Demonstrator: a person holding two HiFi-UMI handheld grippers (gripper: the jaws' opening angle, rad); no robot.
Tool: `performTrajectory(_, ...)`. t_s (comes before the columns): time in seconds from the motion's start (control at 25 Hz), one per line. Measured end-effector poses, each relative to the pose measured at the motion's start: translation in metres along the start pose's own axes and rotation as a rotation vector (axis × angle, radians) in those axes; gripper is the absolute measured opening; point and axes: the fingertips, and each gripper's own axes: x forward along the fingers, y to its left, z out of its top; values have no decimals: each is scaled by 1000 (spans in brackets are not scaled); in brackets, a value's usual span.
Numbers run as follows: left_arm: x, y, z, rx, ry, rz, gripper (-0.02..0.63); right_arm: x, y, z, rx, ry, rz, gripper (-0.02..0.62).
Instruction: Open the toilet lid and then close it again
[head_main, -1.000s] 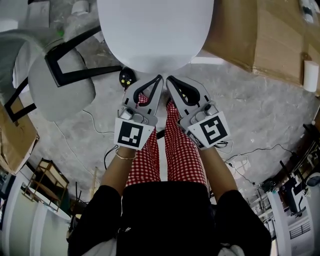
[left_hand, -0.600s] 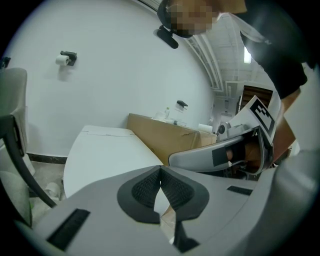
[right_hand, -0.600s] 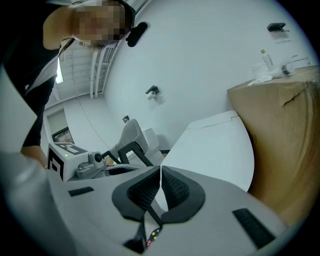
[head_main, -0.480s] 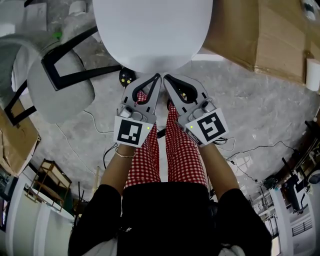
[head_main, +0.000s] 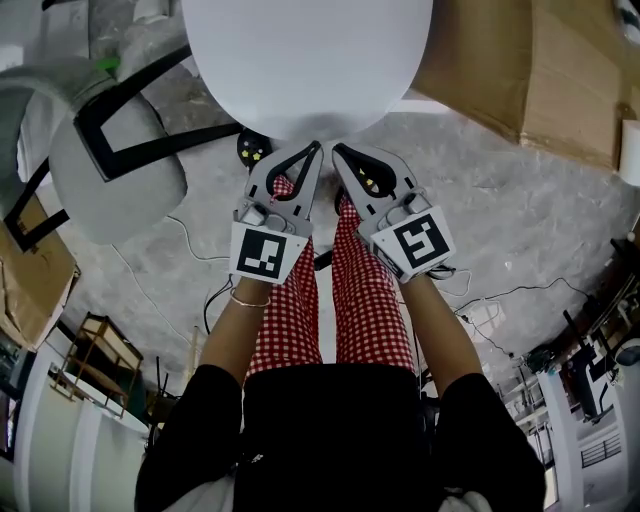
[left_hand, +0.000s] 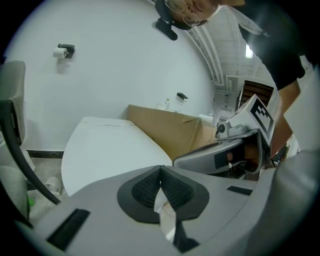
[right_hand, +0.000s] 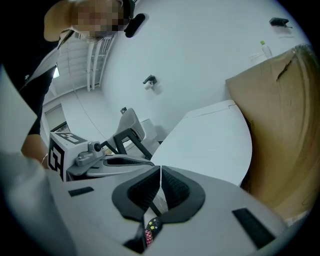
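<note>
Both grippers brought to the front rim of a lid that lies down.

The left gripper (head_main: 317, 148) and the right gripper (head_main: 338, 151) are each held with jaws pressed together and nothing pinched between them. Their tips are set side by side just beside the front edge of the white oval plastic toilet lid (head_main: 305, 60), probably so that the rim can be caught from below and lifted. The lid lies flat and closed, between a grey shell chair with a black frame (head_main: 110, 170) and a brown cardboard sheet (head_main: 520, 70). Compared with a second ago, the tips have been carried slightly nearer the rim. The jaws are unchanged and the lid has not been raised.
</note>
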Motion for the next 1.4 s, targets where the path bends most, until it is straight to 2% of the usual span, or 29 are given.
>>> performTrajectory(0.24,3,2,-14,-12,22,0,4,6,-3,-14,-28,43,23,21)
performTrajectory(0.6,6,5,-29,-17,53,-8,4,6,-25,-41,-50,105,-45,21)
performTrajectory(0.84,6,3,-34,-34,57,-15,3,7,-25,-60,-77,149,-44,21)
performTrajectory(0.96,6,3,-36,-31,59,-21,3,11,-26,-72,-46,161,-44,21)
performTrajectory(1.16,5,1,-40,5,88,-40,3,10,-39,-84,-18,178,-105,21)
performTrajectory(1.4,6,2,-39,-22,64,-32,3,14,-50,-85,-33,184,-141,21)
